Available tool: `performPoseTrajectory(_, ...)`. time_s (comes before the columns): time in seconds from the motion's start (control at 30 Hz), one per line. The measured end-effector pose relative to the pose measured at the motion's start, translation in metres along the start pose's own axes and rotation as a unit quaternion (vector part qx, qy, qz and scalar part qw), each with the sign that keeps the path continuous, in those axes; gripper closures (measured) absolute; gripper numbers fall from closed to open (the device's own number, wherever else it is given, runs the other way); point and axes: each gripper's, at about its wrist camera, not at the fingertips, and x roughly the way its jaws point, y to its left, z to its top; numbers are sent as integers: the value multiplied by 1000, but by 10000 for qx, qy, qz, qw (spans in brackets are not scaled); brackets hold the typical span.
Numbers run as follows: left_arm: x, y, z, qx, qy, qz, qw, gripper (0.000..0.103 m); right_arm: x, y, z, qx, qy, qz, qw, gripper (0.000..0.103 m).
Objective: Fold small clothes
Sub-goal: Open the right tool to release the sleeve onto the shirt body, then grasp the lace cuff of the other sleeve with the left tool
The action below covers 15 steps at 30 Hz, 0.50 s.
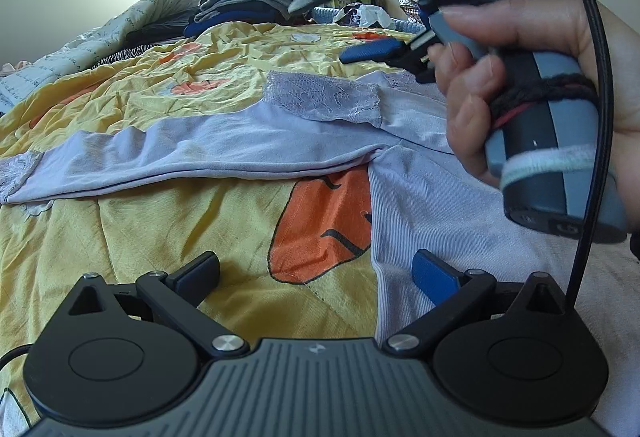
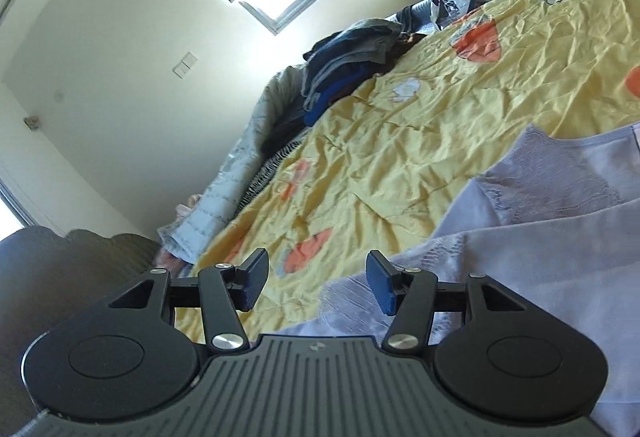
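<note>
Both grippers, left gripper (image 1: 316, 273) and right gripper (image 2: 316, 287), hang with jaws apart and empty, the lilac top (image 1: 248, 141) spread on the quilt (image 1: 160, 237) just ahead, seemingly laid flat for folding

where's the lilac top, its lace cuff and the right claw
lilac top (image 1: 256, 141), left wrist view, on the folded sleeve
lace cuff (image 1: 320, 97), left wrist view, mid lace
right claw (image 2: 316, 287), right wrist view, between its open fingertips
</note>
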Motion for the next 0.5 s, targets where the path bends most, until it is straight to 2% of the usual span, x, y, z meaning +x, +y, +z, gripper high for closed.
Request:
performPoseTrajectory(0.17,0,0,0,-1,0,-1,10000,0,15,-11,-12,13,558,-526,9971,46)
performPoseTrajectory(0.33,0,0,0,0,-2,0,10000,0,-4,-9,-17,23,342,-265,9991,44)
performPoseTrajectory(0.4,0,-1,0,33,-2,23,10000,0,-10,-8,-18,-107,333,-355,9988,38)
performPoseTrajectory(0.5,-3,-4,0,150,-53,143,9998,0,-8,-20,-18,103,501,-537,9972,37)
